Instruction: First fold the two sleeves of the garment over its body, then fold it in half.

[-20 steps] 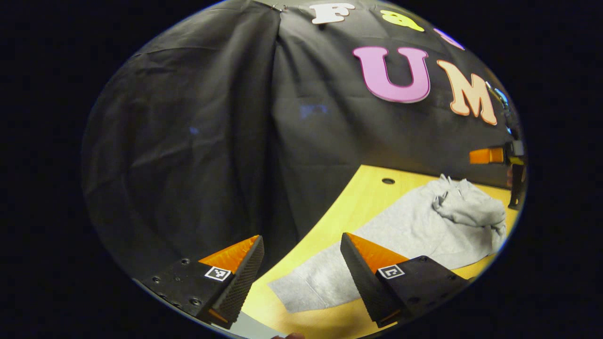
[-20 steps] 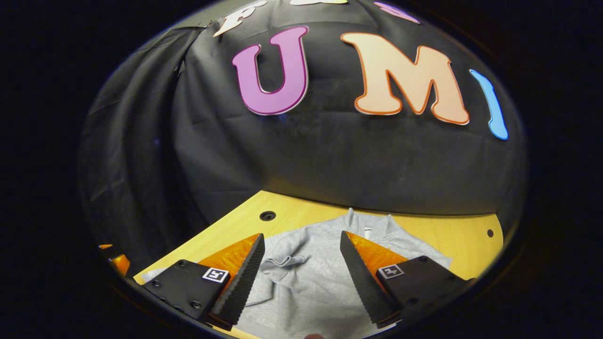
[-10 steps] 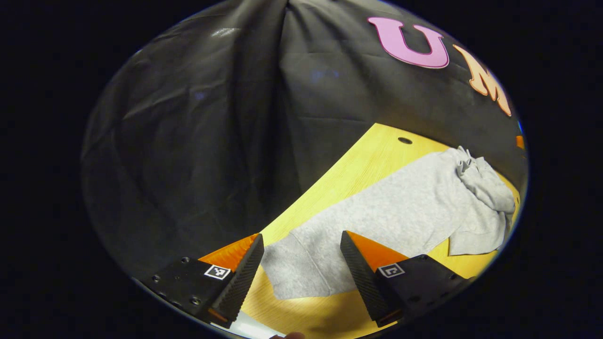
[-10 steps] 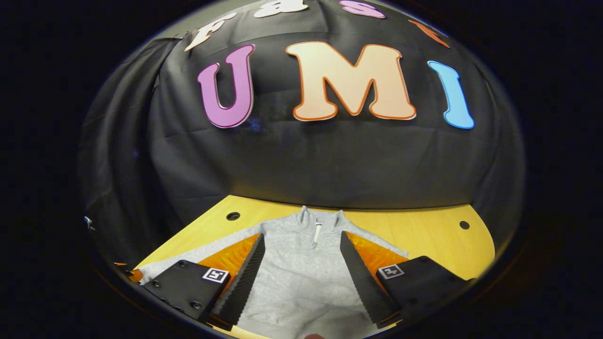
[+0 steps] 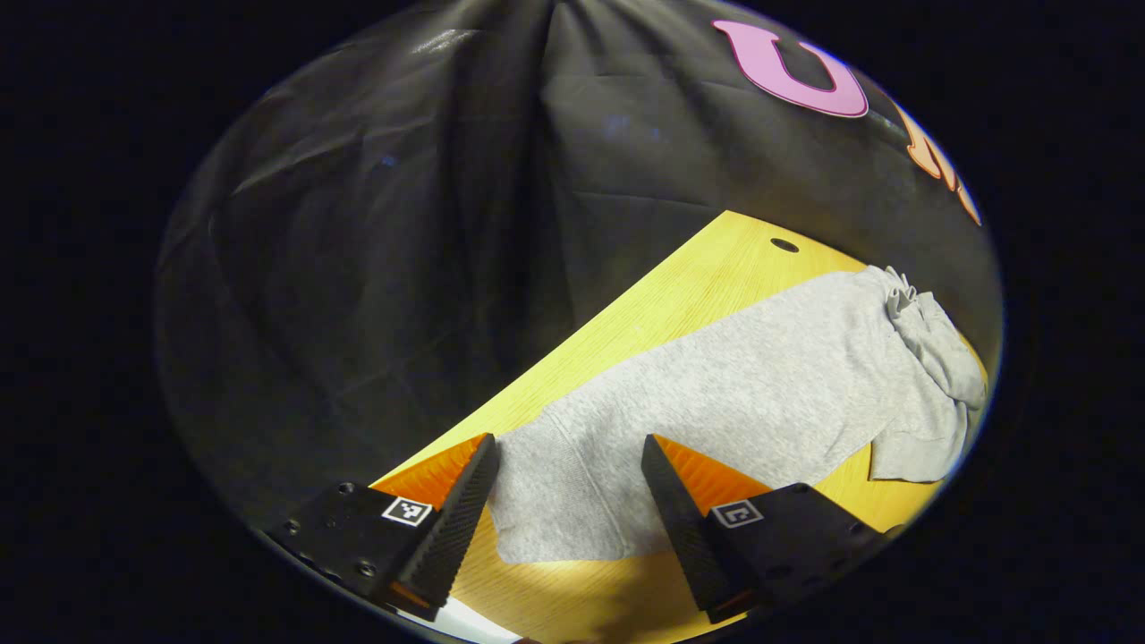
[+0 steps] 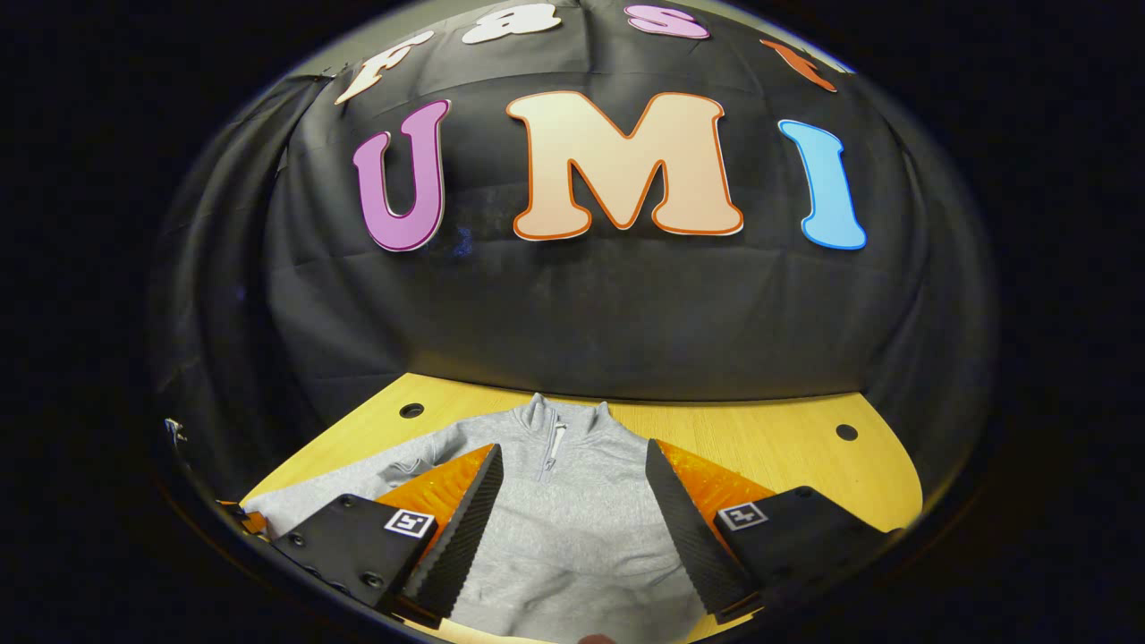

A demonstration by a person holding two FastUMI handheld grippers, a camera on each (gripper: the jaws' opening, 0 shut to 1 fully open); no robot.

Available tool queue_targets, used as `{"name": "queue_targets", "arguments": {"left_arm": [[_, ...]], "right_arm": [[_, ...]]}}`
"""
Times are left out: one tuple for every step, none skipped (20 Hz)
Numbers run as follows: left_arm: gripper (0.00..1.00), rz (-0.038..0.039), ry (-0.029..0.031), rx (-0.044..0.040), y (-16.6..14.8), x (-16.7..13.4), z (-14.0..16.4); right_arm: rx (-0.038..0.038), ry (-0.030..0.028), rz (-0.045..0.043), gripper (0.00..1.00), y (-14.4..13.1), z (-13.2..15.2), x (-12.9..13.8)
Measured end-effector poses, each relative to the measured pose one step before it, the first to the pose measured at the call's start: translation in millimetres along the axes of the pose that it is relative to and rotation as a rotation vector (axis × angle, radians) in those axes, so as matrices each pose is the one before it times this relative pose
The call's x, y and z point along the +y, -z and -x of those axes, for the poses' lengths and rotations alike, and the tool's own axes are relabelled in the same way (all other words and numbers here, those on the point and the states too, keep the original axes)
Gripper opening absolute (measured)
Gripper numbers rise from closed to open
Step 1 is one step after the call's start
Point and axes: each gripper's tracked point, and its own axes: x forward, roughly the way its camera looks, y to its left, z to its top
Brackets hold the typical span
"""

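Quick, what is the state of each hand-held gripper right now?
Left hand-held gripper: open, holding nothing, above the sweater's sleeve end.
Right hand-held gripper: open, holding nothing, above the sweater's body.

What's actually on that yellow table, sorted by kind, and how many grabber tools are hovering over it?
Grey garment: 1
Grippers, both open, holding nothing: 2 (left gripper, right gripper)
Wooden table: 1
Round holes in the table top: 2 ()
Total: 6
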Motion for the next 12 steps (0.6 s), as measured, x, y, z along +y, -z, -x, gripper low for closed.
{"name": "queue_targets", "arguments": {"left_arm": [[0.93,-0.00352,0.00392,0.00403,0.35,-1.85,0.64],[0.90,-0.00372,0.01111,-0.00261,-0.56,-2.64,0.36],[0.83,-0.00456,0.01292,0.00343,0.01,-3.86,-0.60],[0.75,-0.00751,0.01087,-0.00787,-1.14,-3.02,0.53],[0.57,-0.00665,0.01253,0.00183,0.15,-3.15,-0.06],[0.52,-0.00576,0.01140,-0.00002,-1.33,-4.99,-0.92],[0.35,-0.00878,0.01012,-0.00171,-2.44,-3.91,-0.90],[0.20,-0.00832,0.00344,0.00384,0.78,-3.58,-0.24],[0.04,0.00331,-0.00263,-0.00112,-3.08,-0.75,-0.75],[0.01,0.01460,-0.00244,0.01455,-0.84,1.00,-0.40],[0.02,0.02785,0.00518,0.02111,-1.15,-1.34,0.19],[0.00,0.02991,0.00485,0.01014,-3.07,-0.97,0.43]], "right_arm": [[0.00050,0.00052,0.00511,0.96,0.67,2.16,-0.91],[0.00156,-0.00068,0.00286,0.96,-0.02,0.16,-0.66],[0.00099,-0.00062,-0.00031,0.96,0.49,0.46,0.68],[0.00108,0.00037,-0.00218,0.96,-0.14,1.06,0.06],[-0.00138,-0.00245,-0.00317,0.96,-0.24,1.06,-0.73],[-0.00113,-0.00220,-0.00182,0.96,-0.55,0.82,0.71],[-0.00194,-0.00219,0.00168,0.96,0.67,2.82,-0.80],[-0.00203,-0.00198,0.00469,0.96,0.03,0.66,-0.24],[-0.00291,-0.00033,0.00550,0.96,0.34,2.37,-0.85],[-0.00412,0.00011,0.00461,0.99,-0.86,2.47,-1.68],[-0.00088,-0.00039,0.00367,0.96,2.17,3.97,-1.52],[0.00176,0.00472,0.00528,0.96,1.77,1.82,-2.97]]}}
